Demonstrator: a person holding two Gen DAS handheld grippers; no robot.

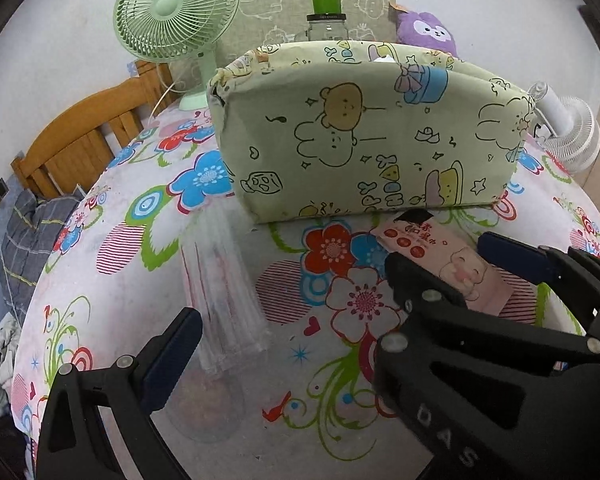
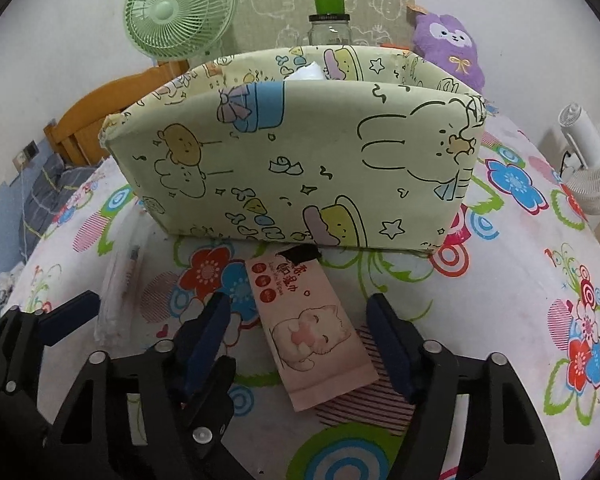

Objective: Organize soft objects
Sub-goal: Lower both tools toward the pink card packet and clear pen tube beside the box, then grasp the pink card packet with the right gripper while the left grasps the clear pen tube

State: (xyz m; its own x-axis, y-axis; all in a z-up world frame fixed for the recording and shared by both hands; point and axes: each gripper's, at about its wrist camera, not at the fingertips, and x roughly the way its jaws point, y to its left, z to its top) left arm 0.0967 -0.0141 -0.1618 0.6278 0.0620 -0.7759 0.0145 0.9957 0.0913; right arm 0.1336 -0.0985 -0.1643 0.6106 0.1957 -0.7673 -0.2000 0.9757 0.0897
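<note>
Pick-up step — right tongs (image 2: 300, 344) half-wide astride the wipes pack (image 2: 312, 332), unpinched; left tongs (image 1: 296, 316) wide, empty — next: pinch, lift into the fabric bin (image 2: 300, 152).

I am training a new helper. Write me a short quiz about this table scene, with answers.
1. True or false: the pink wipes pack lies inside the cartoon-print box.
2. What lies between the fingers of the right tool? A. purple plush B. pink wipes pack C. glass jar
3. Fill in: the fan behind the box's left end is ____.
Key: 1 false; 2 B; 3 green.
</note>
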